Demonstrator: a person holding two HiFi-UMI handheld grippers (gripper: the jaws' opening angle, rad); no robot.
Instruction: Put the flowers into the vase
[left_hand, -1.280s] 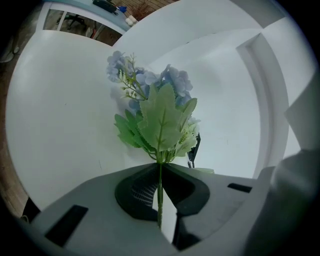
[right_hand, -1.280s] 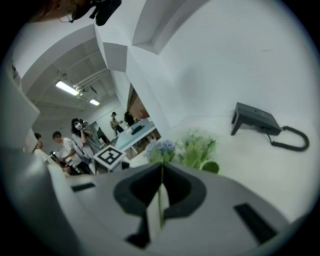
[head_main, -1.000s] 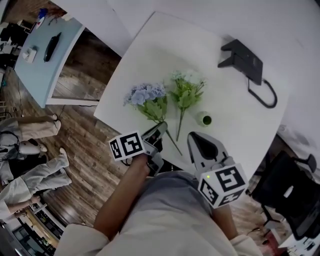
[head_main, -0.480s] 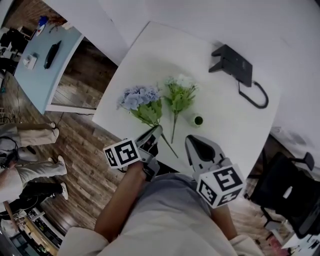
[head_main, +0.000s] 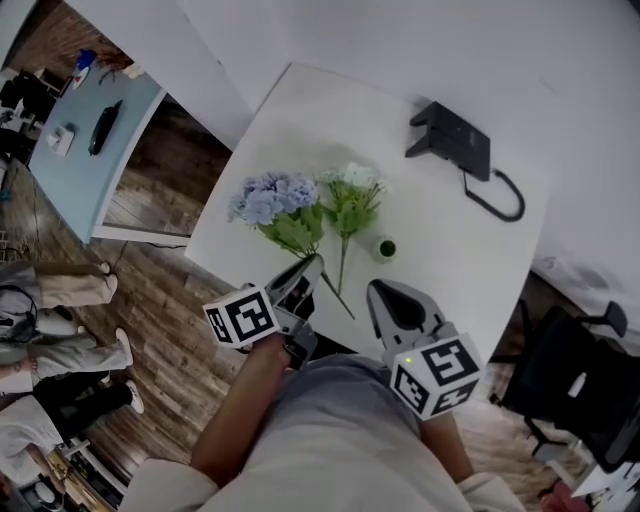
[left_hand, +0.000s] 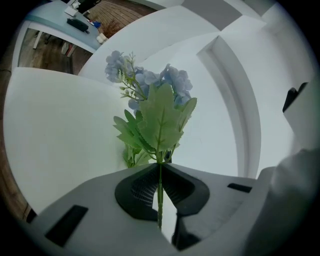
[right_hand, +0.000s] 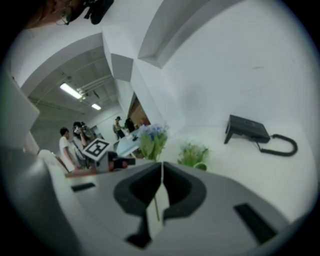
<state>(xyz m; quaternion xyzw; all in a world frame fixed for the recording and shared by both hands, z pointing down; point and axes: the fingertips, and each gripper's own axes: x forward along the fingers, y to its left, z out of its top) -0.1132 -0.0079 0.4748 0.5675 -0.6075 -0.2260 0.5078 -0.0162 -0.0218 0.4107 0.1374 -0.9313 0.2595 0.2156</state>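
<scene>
**Head view: left gripper clenched on the blue flower's stem, vase standing apart**

The head view looks steeply down on a square white table (head_main: 440, 250) that fills the middle of the frame. At its lower edge, left of centre, the left gripper (head_main: 311, 264) points up the frame toward a blue artificial hydrangea bunch (head_main: 270, 198) with broad green leaves. The left gripper view shows the jaws clamped on the bunch's thin green stem (left_hand: 160, 192). The stem runs straight down between the pads, and the leaves and blue heads rise just above the tips.

Immediately right of the blue bunch lies a sprig of white blossoms and green foliage (head_main: 350, 195), with its stem trailing down the frame. The small green round vase (head_main: 385, 248) stands upright on the table just right of that stem, near the centre. It is apart from both flowers and from both grippers.

The right gripper (head_main: 377, 288) sits at the lower middle, below the vase. In its own view the jaws are pressed together at the tips with nothing pinched there.

A black angular device (head_main: 450, 140) sits at the upper right of the table, and a looped black cable (head_main: 495, 198) lies beside it. Off the table, a pale blue desk (head_main: 85, 150) is at the upper left, people (head_main: 50, 290) stand along the left edge, and a black office chair (head_main: 575, 385) is at the lower right.
</scene>
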